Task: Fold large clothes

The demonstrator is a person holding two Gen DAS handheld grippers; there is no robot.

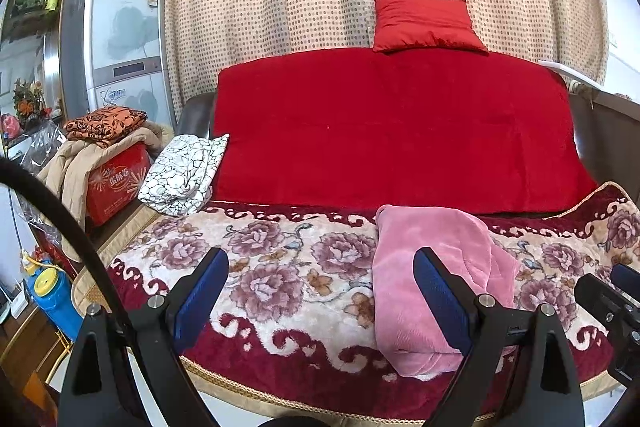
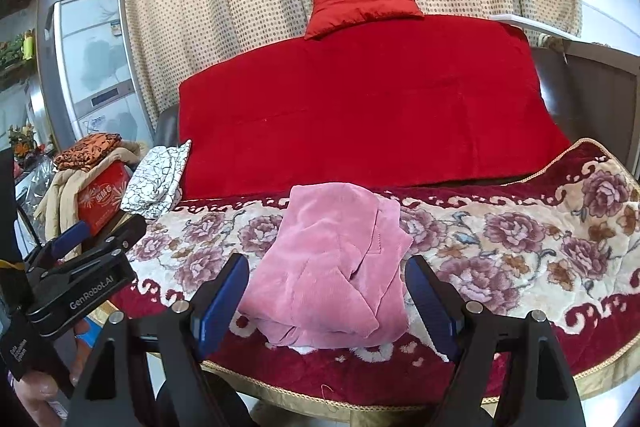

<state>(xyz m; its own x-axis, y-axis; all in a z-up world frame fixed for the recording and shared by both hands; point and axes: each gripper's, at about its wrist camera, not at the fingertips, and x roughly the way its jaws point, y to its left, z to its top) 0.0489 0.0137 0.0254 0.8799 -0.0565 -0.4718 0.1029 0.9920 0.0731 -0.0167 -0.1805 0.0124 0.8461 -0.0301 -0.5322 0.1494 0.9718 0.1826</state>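
Above pink garment (image 2: 328,267), both claws agape.

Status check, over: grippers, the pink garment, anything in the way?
Left gripper open, empty. Right gripper open, empty. Pink garment bundled on the floral blanket, ungripped. Nothing in the way.

The folded pink ribbed-cloth garment (image 2: 332,267) looks soft and matt, finely corded. Beneath it, the plush floral fleece blanket (image 2: 520,239) has a fuzzy pile. The red velvety throw (image 2: 360,107) is matt; the red satin cushion (image 2: 360,1) shines. Black matt plastic gripper fingers (image 2: 216,297) carry textured blue pads.
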